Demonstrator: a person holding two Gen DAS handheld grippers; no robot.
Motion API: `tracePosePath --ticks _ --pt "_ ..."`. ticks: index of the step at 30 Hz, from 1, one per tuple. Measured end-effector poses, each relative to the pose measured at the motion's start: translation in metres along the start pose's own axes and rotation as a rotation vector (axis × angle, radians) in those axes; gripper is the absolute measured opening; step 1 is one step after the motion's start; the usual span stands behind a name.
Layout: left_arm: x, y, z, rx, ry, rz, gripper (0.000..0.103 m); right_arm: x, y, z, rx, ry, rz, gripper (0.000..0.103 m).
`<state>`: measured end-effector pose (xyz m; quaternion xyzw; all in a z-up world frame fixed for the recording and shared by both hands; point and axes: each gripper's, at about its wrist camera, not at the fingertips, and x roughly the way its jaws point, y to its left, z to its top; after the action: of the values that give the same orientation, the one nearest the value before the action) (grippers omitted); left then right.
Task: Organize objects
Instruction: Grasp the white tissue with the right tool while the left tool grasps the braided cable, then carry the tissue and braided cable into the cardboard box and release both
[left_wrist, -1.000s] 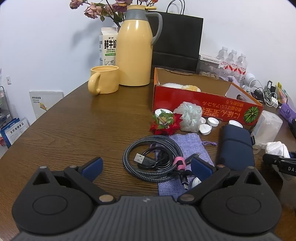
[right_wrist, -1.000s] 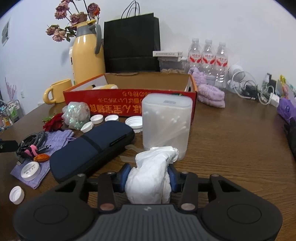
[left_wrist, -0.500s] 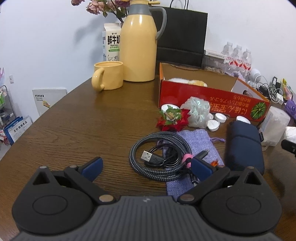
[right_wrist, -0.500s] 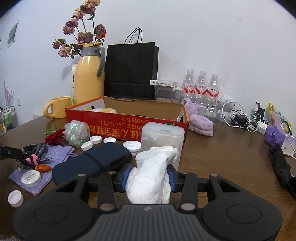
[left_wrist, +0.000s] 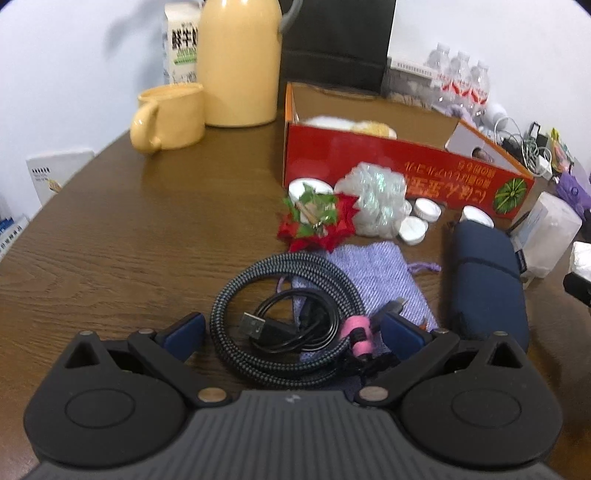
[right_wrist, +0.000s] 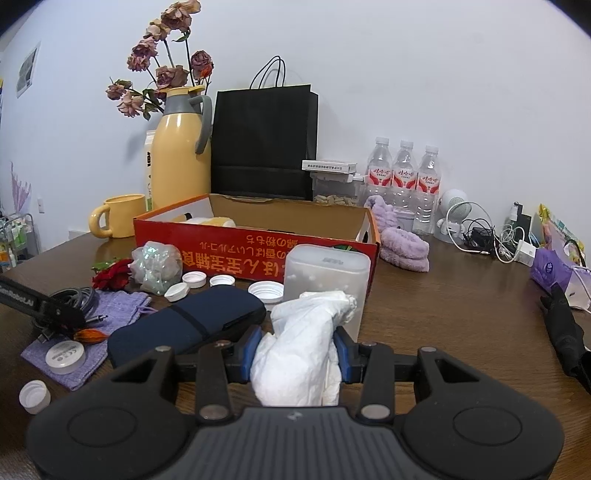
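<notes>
The right tool (right_wrist: 298, 355) grips a white tissue wad (right_wrist: 301, 347) above the bench (right_wrist: 461, 295); the left tool (left_wrist: 291, 330) hangs open around the cable coil (left_wrist: 284, 317). Lower the left squarely so both pads catch the whole coil, then carry both to the red box (right_wrist: 258, 251).

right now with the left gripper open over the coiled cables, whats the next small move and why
Probably lower the left gripper a little and close on the coiled cables. Its jaws stand open on either side of the coil without pinching it, while the right gripper is already shut on crumpled white tissue, so the cables look like the next pick.
</notes>
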<state>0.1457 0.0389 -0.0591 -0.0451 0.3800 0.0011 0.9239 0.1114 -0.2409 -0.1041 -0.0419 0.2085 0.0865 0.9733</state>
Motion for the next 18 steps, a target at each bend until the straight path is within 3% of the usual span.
tracePosePath --ticks 6,18 --pt "0.006 -0.01 -0.006 0.099 -0.027 0.023 0.103 0.0 -0.001 0.0 0.003 0.002 0.008 0.04" --pt "0.005 -0.011 -0.01 0.081 -0.069 0.032 0.101 -0.003 -0.001 -0.001 0.004 -0.012 0.014 0.041"
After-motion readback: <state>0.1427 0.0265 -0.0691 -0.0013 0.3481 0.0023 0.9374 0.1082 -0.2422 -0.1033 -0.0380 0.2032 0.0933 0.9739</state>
